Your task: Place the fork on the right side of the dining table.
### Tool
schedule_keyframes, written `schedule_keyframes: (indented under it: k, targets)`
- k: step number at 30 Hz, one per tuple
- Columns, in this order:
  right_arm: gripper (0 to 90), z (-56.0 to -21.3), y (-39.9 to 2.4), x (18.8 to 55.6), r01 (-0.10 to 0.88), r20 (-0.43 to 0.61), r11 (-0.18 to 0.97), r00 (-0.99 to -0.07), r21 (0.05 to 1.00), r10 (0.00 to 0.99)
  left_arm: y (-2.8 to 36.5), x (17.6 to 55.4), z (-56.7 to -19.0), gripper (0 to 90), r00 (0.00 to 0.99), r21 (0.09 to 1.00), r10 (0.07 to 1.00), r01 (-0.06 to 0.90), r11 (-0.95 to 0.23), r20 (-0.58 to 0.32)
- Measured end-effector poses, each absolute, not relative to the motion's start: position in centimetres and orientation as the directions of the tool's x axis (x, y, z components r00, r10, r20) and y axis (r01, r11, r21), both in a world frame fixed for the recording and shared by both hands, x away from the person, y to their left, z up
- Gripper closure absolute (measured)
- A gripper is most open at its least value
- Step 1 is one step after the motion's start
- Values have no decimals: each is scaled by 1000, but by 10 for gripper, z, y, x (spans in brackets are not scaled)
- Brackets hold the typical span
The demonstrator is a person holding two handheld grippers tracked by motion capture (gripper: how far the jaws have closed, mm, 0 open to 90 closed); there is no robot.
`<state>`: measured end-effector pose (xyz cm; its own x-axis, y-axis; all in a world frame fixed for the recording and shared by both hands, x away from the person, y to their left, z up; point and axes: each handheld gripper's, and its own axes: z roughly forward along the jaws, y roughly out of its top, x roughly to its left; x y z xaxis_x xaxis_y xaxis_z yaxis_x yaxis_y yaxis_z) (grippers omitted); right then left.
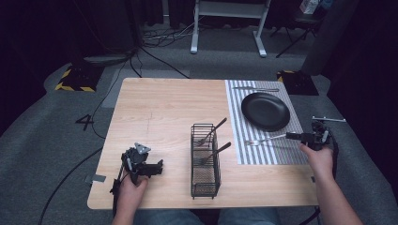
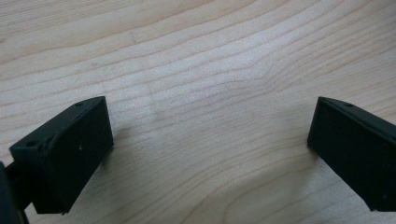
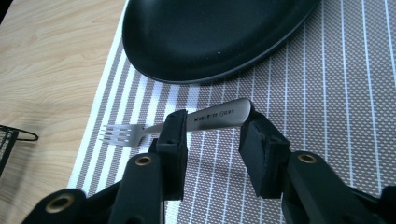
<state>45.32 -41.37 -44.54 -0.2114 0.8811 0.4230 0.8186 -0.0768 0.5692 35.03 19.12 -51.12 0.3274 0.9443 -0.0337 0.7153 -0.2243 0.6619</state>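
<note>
Two forks (image 1: pixel 212 132) stand handle-up in the black wire cutlery basket (image 1: pixel 205 178) at the middle of the wooden table (image 1: pixel 159 108), which reads as the stock from which the place setting is drawn. A third fork (image 3: pixel 219 116) lies on the striped placemat (image 3: pixel 327 93), just beside the near rim of the black plate (image 3: pixel 210 37), its tines pointing toward the basket and its handle toward the table's right edge. That is where a fork belongs in a laid setting, matching the knife (image 1: pixel 256 89) that lies on the mat at the plate's far side.

The right gripper (image 3: pixel 214 136) sits low over the mat with its jaws part-way open on either side of the fork's handle. The left jaw crosses in front of the neck and the handle's end lies against the tip of the right jaw. The pads do not appear to squeeze the fork, and the fork looks to rest on the mat by its own weight. My judgement is that the hand is letting go after setting the fork down rather than taking hold.

The left gripper (image 1: pixel 157 168) rests near the table's front left corner, well apart from the basket. In the left gripper view its jaws stand wide apart with nothing between them (image 2: pixel 210 144), just bare wood. It looks parked there to keep out of the working hand's way.
</note>
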Motion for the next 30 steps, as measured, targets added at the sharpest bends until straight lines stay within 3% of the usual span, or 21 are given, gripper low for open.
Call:
schedule_keyframes:
  k: [30]
  targets:
    - [570, -468, -439, 457, 827, 468, -174, -118, 535, 876, 191, 350, -511, 2, 327, 662, 944, 715, -225, -33]
